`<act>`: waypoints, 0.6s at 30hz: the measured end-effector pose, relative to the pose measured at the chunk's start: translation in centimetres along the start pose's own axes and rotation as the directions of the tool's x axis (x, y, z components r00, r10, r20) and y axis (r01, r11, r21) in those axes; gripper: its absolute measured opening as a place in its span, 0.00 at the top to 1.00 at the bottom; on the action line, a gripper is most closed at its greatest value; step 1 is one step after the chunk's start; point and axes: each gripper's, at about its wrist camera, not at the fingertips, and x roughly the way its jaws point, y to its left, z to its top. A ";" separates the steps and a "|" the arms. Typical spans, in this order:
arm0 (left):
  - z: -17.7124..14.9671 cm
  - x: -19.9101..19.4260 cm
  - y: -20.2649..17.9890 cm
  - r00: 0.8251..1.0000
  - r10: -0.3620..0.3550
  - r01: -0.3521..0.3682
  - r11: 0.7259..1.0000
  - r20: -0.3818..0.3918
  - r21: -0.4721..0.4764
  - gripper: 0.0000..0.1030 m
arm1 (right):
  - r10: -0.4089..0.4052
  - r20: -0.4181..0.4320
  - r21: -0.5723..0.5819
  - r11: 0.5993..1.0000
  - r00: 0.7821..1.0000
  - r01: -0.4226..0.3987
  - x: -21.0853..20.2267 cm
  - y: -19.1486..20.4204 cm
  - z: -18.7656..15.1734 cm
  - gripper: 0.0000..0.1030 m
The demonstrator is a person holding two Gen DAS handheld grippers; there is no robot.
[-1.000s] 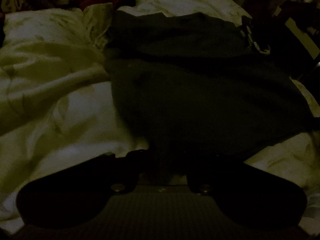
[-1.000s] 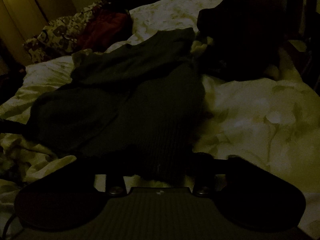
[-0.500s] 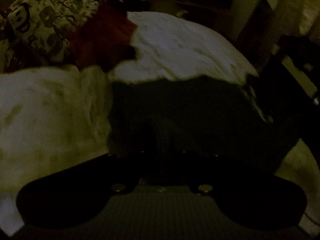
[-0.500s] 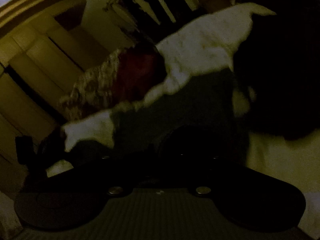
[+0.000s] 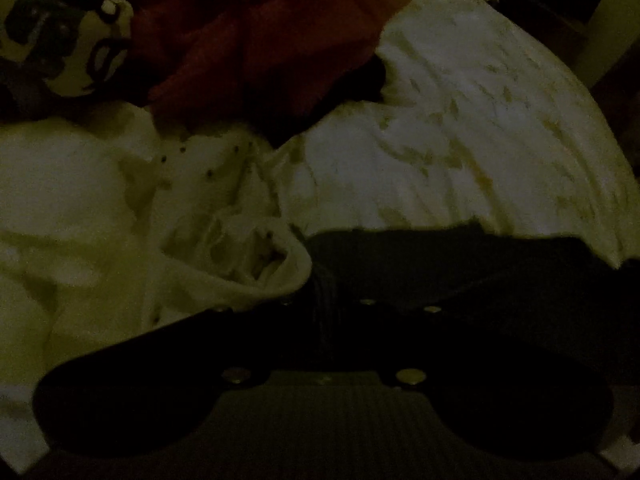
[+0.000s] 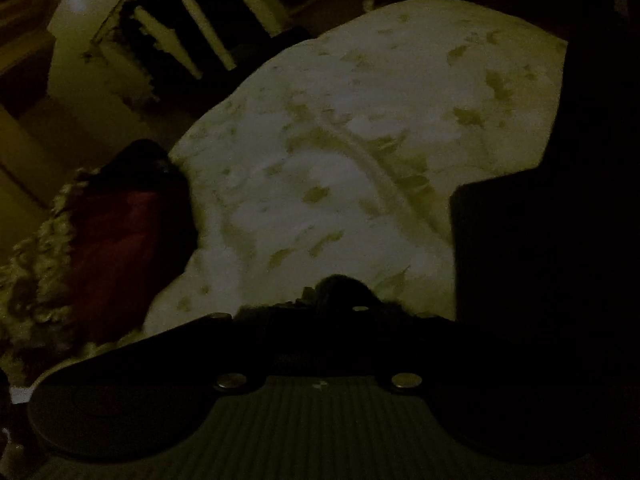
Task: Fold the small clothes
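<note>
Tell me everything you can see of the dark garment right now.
The dark garment is a near-black, ribbed-looking knit, very dim in both views. In the left wrist view it lies across the pale bedding, its far edge fairly straight, with a ribbed band running into the left gripper, which is shut on it. In the right wrist view only a bunched dark tuft shows at the right gripper, whose jaws have just been closing and look shut on it. Its full shape cannot be made out.

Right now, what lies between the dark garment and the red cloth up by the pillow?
In the left wrist view, only pale rumpled bedding lies between the dark garment and the red cloth.
</note>
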 end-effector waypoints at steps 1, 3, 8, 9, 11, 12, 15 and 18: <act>0.5 0.3 0.2 1.000 -0.010 0.010 1.000 0.000 -0.013 0.92 | 0.001 0.003 0.022 1.000 1.000 -0.001 0.2 -0.5 0.1 0.90; 1.0 1.1 0.9 1.000 -0.019 0.018 0.998 -0.005 -0.054 0.91 | -0.001 0.005 0.009 1.000 1.000 0.001 0.8 -0.8 0.0 0.90; 0.6 2.2 0.3 1.000 0.013 -0.014 1.000 -0.017 -0.027 0.87 | -0.051 0.040 -0.200 0.978 0.998 0.058 0.2 1.2 -0.6 0.80; 0.5 1.7 0.1 1.000 0.018 -0.018 1.000 -0.011 -0.008 0.84 | -0.054 0.063 -0.251 0.966 0.997 0.068 -0.5 2.0 -0.6 0.66; 0.5 0.4 -0.3 1.000 0.026 -0.026 1.000 -0.003 0.018 0.79 | -0.071 0.123 -0.337 0.935 0.990 0.109 -2.5 3.5 -0.7 0.22; 0.7 -0.5 -0.4 0.999 0.035 -0.035 0.999 0.010 0.016 0.62 | -0.080 0.166 -0.410 0.901 0.983 0.143 -3.9 4.6 -0.7 0.00; 1.5 -3.6 -1.3 0.960 0.205 -0.222 0.972 0.193 0.071 0.00 | -0.061 0.252 -0.547 0.814 0.966 0.194 -6.9 6.9 -1.1 0.00; 2.4 -5.3 -1.8 0.885 0.369 -0.408 0.908 0.282 0.094 0.00 | -0.013 0.234 -0.651 0.741 0.972 0.166 -8.2 8.4 -1.8 0.00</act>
